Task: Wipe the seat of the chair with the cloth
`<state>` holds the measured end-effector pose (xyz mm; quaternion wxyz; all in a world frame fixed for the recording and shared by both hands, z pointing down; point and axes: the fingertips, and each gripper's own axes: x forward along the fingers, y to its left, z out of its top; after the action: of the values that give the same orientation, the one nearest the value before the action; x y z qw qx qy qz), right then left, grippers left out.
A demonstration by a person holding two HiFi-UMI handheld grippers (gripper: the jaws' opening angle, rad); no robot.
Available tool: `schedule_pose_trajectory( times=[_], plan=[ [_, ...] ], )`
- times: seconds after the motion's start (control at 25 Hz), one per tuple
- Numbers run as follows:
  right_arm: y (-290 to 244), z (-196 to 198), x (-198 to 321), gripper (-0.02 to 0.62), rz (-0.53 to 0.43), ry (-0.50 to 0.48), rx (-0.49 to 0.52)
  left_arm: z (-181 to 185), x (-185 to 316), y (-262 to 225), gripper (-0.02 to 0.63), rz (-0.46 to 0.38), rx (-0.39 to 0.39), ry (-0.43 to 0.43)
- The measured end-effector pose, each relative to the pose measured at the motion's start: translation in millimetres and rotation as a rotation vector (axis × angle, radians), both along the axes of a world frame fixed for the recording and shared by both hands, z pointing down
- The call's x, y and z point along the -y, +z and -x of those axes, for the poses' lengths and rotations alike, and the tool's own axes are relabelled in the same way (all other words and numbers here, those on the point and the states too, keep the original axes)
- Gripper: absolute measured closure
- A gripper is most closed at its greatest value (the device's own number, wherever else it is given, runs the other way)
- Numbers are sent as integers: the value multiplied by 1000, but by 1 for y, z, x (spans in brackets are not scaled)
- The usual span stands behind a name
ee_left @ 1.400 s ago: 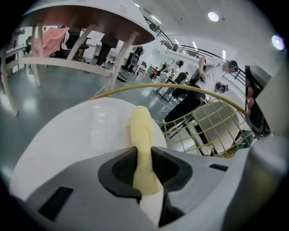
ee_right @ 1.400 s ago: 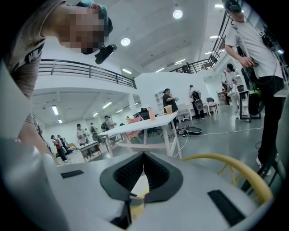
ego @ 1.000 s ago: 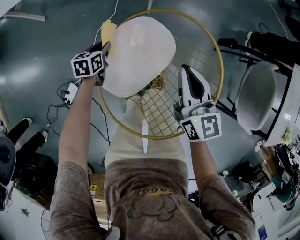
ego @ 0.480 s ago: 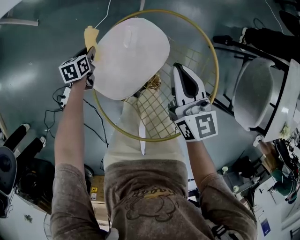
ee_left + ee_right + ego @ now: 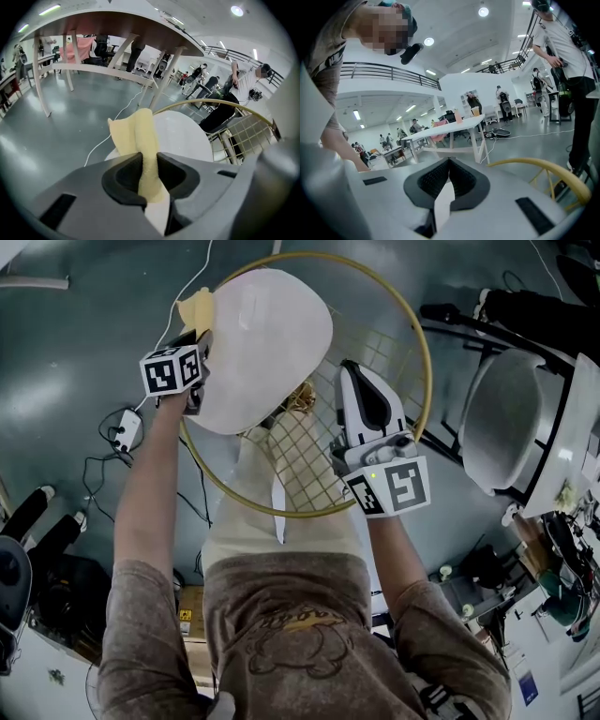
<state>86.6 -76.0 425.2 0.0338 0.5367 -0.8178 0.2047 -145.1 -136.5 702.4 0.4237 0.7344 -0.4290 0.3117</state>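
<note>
The chair has a white oval seat [image 5: 262, 343] set in a gold ring frame [image 5: 417, 324] with a wire mesh back [image 5: 314, 460]. At the seat's left edge my left gripper [image 5: 201, 337] is shut on a yellow cloth [image 5: 195, 309]. In the left gripper view the cloth [image 5: 139, 140] stands up folded between the jaws, with the seat [image 5: 185, 136] just beyond. My right gripper [image 5: 350, 368] hovers over the mesh to the right of the seat. It is shut with nothing in it, as the right gripper view [image 5: 449, 162] also shows.
A second white chair [image 5: 511, 423] and a white table edge [image 5: 574, 451] stand at the right. A power strip [image 5: 123, 431] with cables lies on the grey floor at the left. Black gear [image 5: 33, 521] sits at lower left. A table [image 5: 112, 28] and people stand beyond.
My left gripper swung left with the cloth along the seat's left edge, then came back a little to the right. The right gripper drifted slightly left and up.
</note>
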Motion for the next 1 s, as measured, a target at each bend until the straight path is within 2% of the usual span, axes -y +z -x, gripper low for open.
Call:
schedule_pose_trajectory(
  times=[0.36, 0.76, 1.0],
  plan=[
    [3, -4, -3, 572, 9, 5, 1, -62, -33, 8, 514, 50, -65, 51],
    [5, -2, -6, 572, 13, -4, 4, -120, -69, 8, 514, 58, -123, 101],
    [4, -5, -5, 572, 9, 0, 9, -151, -91, 10, 514, 98, -156, 187]
  ],
)
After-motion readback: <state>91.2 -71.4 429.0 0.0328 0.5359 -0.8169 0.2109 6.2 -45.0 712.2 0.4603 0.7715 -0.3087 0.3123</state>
